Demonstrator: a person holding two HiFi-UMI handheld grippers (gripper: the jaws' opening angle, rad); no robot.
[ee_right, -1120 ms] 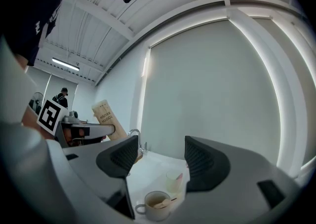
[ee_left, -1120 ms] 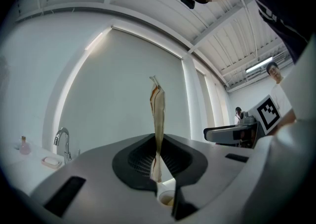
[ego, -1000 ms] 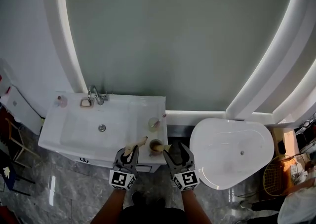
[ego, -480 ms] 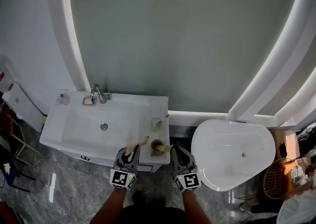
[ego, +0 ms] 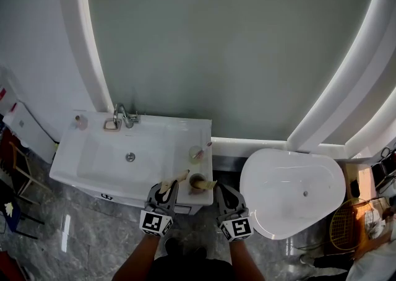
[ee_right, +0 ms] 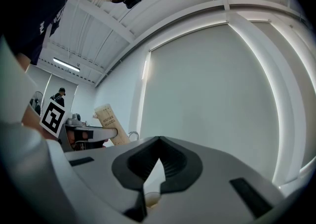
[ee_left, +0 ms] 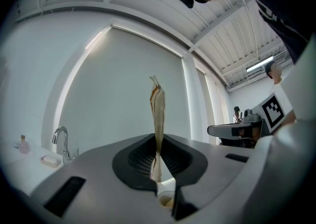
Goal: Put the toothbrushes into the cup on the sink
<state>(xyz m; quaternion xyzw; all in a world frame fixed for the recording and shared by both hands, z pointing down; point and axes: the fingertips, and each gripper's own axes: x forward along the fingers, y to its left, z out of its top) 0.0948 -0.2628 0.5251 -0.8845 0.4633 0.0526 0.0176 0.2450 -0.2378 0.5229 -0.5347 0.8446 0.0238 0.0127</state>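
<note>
The toothbrush (ego: 174, 180), in its tan paper sleeve, is clamped in the left tongs (ego: 166, 189). They are clenched on it near its lower end, and most of its length is free. In the left gripper view the sleeve stands straight up out of the pads, its long axis crossing the line of the tongs. From the head view its free end leans forward and right, toward the cup (ego: 197, 182).

The toothbrush looks light. The handle inside is probably stiff, but the wrapper is thin, creased and likely slick, so a hard squeeze would crumple it and a loose one could let it slide. The present hold low on the handle seems sound, since it leaves the long end free to go into the cup first.

The brown cup sits on the near right corner of the sink (ego: 99, 165), just ahead of both tongs and between them. A second toothbrush (ego: 208, 185) in the same wrapping juts from the cup's rim toward the right tongs (ego: 221, 189), and probably rests inside.

The right tongs have just been closing and now meet with nothing between them. A clear glass (ego: 195, 154) stands just beyond the cup.
</note>
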